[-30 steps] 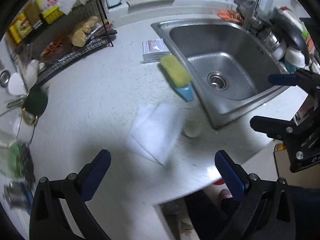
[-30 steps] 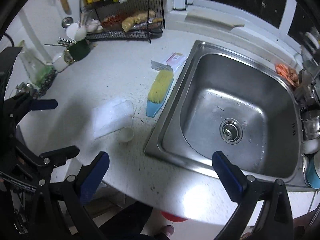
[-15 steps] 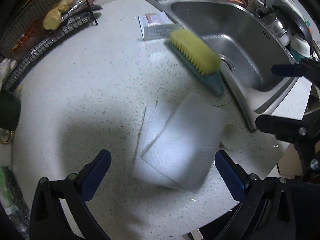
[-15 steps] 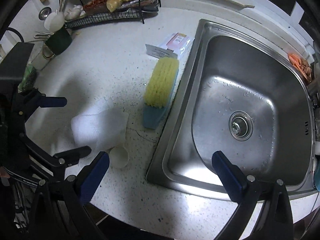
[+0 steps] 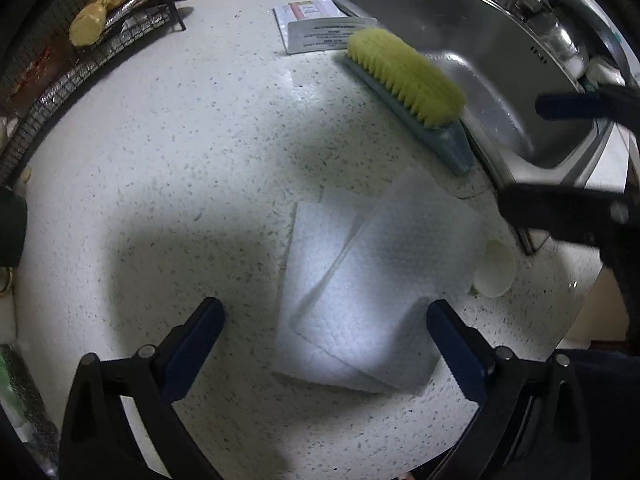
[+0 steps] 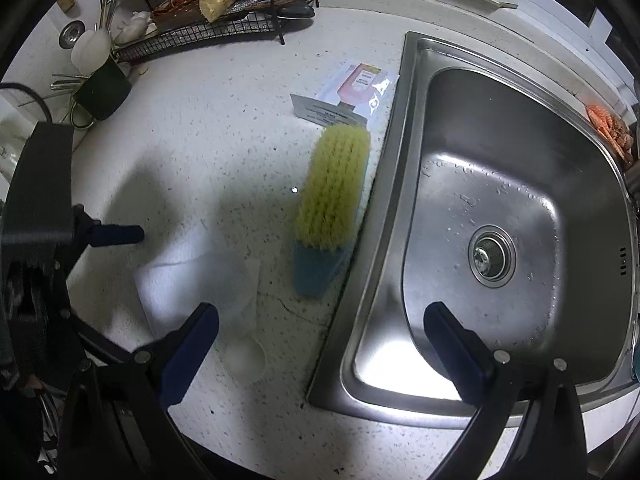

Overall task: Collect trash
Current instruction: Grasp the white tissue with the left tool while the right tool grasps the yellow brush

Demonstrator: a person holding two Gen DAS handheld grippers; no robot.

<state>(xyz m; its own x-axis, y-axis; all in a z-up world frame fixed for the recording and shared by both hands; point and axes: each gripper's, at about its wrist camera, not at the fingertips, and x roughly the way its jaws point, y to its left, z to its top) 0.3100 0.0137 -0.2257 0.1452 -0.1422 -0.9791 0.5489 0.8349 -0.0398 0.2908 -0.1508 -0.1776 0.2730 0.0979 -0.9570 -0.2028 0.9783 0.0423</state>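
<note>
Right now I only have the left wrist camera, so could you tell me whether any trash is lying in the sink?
Observer: No, the sink holds only water drops around its drain.
Operator: Thank you. Is the right gripper carrying anything?
Observer: No. The right gripper is open and empty, with one finger over the counter and the other over the basin.
Operator: Is anything standing past my left edge?
Observer: A dark mug holding utensils stands beside the wire rack.

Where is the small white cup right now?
The cup stands on the counter at the paper towel's right edge in the left wrist view, just short of the sink's near corner.
</note>
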